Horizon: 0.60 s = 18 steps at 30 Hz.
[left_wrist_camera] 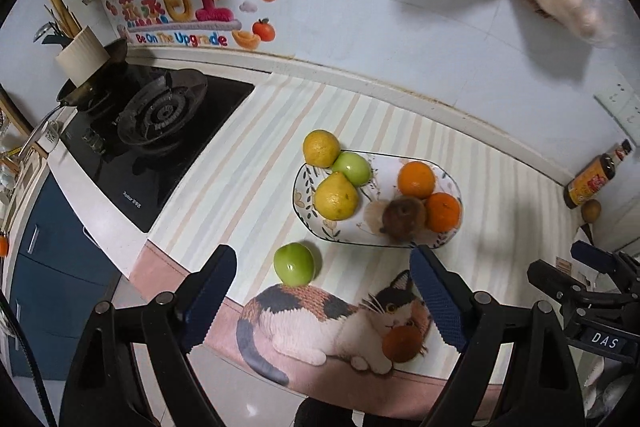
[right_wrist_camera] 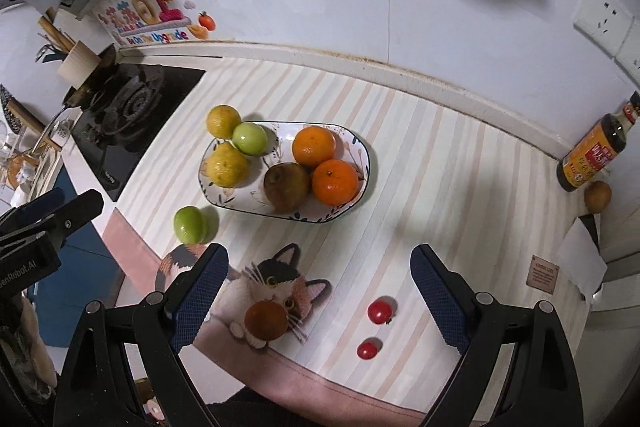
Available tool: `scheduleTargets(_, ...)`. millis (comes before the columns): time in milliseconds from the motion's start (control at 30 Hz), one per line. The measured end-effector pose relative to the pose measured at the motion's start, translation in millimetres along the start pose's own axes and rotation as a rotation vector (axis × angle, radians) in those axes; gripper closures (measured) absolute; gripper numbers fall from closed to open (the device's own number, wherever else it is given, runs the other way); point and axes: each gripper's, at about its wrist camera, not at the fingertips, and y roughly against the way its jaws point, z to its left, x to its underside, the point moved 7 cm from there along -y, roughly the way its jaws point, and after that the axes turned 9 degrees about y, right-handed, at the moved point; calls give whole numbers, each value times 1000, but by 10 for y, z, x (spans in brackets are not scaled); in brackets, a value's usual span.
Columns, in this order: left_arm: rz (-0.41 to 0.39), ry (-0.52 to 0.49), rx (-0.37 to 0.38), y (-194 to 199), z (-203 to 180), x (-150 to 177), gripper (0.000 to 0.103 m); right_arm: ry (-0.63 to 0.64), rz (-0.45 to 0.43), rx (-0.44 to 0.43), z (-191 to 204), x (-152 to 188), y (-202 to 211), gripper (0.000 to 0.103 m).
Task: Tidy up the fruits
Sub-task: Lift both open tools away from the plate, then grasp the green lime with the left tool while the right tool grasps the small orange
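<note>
Fruits are sitting on the plate (right_wrist_camera: 362,163) ahead of both spread, empty grippers, left gripper (left_wrist_camera: 324,291) nearer the loose green apple (left_wrist_camera: 294,264), right gripper (right_wrist_camera: 320,291) nearer two cherry tomatoes (right_wrist_camera: 381,311).

Each hand-held gripper is a black plastic frame of angled struts joined by round grey pivot pins, ending in two long fingers faced with dark blue pads whose surface is finely ribbed and toothed along the edge. The left gripper (left_wrist_camera: 324,295) and the right gripper (right_wrist_camera: 320,297) look identical in build. One casing carries a small white label reading "DAS", and the other has white lettering ending in "Robot.AI".
</note>
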Motion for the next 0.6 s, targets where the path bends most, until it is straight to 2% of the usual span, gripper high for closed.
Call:
scheduleTargets(367,-30,18,32,372,2,158,14,10,-58,-29,123,123,453,8)
scheduleTargets(500,-32,36,31,366,47,173,14,0,-48,-48,146,145,424,8)
scheduleTargets(600,-2,49,14,261,119,218,14,-5,-3,-71,178,197,236,8)
